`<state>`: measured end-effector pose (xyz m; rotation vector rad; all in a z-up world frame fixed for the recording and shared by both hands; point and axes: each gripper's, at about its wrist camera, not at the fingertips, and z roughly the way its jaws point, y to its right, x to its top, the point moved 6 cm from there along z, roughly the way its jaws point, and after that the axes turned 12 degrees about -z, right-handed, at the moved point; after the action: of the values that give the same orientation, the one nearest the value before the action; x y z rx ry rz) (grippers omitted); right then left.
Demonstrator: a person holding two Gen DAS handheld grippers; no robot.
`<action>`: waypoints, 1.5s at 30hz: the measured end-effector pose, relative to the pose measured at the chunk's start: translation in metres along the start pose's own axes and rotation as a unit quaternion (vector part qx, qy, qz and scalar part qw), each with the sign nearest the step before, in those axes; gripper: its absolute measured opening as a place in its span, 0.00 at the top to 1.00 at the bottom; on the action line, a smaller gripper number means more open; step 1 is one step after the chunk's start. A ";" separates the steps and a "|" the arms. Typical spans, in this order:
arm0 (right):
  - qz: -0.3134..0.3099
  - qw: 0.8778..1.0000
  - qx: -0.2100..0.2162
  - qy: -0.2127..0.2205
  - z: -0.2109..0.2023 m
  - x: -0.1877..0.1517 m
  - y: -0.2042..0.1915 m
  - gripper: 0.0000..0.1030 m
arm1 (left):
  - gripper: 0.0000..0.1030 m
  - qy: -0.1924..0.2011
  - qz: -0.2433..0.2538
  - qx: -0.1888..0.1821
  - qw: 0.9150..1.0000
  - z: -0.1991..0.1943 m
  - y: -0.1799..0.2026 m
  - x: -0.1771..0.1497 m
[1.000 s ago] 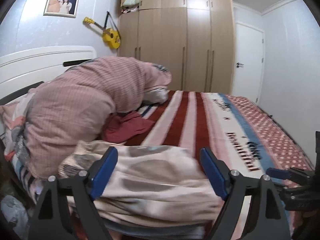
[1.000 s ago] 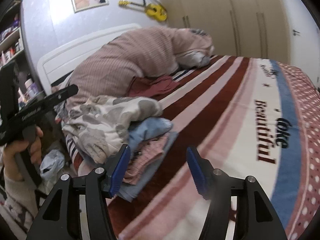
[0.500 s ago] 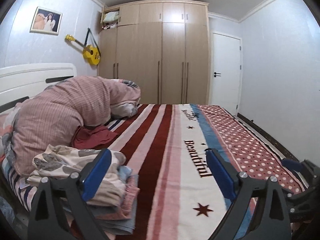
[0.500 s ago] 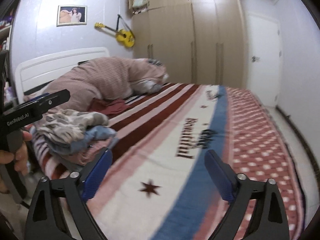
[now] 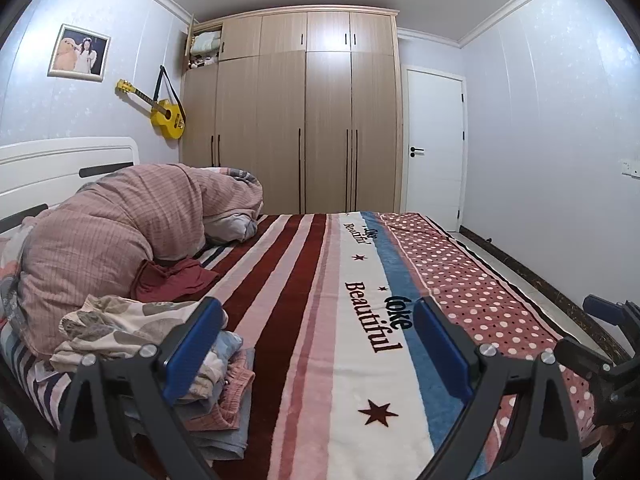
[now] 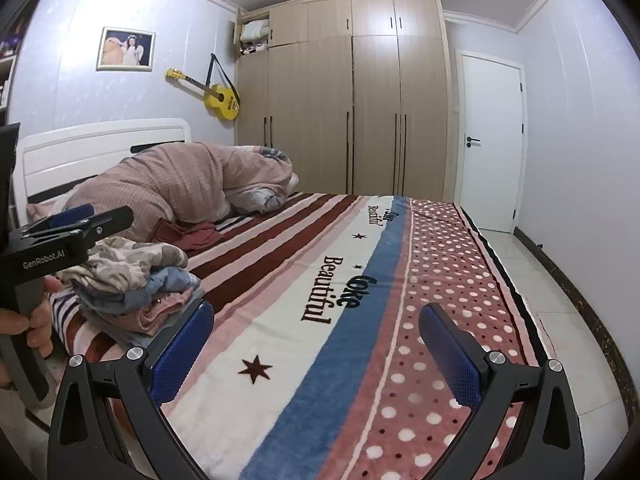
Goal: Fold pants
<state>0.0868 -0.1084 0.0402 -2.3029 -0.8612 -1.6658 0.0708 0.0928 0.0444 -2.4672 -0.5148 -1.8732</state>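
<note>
A stack of folded clothes (image 5: 120, 328) lies at the near left corner of the bed, with a beige and grey patterned garment on top of blue and pink ones (image 6: 160, 292). My left gripper (image 5: 318, 308) hovers open over the striped blanket (image 5: 304, 280), just right of the stack, with nothing between its blue pads. My right gripper (image 6: 317, 310) is further right over the blanket; its jaws are opening wide and hold nothing. A hand (image 6: 24, 320) holds the left gripper's handle at the left edge of the right wrist view.
A pink quilt (image 5: 120, 232) is heaped by the white headboard (image 5: 60, 160), with a dark red garment (image 5: 172, 280) at its foot. A wardrobe (image 5: 320, 120) and a white door (image 5: 434, 148) stand behind the bed. Tiled floor (image 6: 532, 280) runs along the bed's right side.
Both grippers have pulled back from the clothes stack and swung right over the blanket. Their jaws have widened, the right ones most. The patterned garment no longer lies between the left pads.
</note>
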 end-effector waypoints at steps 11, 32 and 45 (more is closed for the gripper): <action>0.004 1.000 -0.002 0.003 -0.004 0.007 -0.005 0.01 | 0.05 -0.003 -0.004 0.001 1.000 0.001 -0.005 0.000; 0.015 1.000 -0.002 0.005 -0.004 0.013 -0.010 0.01 | 0.03 -0.004 -0.003 -0.004 1.000 0.006 -0.012 -0.002; 0.023 1.000 0.003 0.005 -0.005 0.013 -0.015 0.01 | 0.01 0.003 -0.006 0.001 1.000 0.001 -0.011 -0.001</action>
<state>0.0773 -0.0942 0.0508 -2.2913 -0.8047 -1.6515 0.0686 0.1034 0.0408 -2.4616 -0.5336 -1.8830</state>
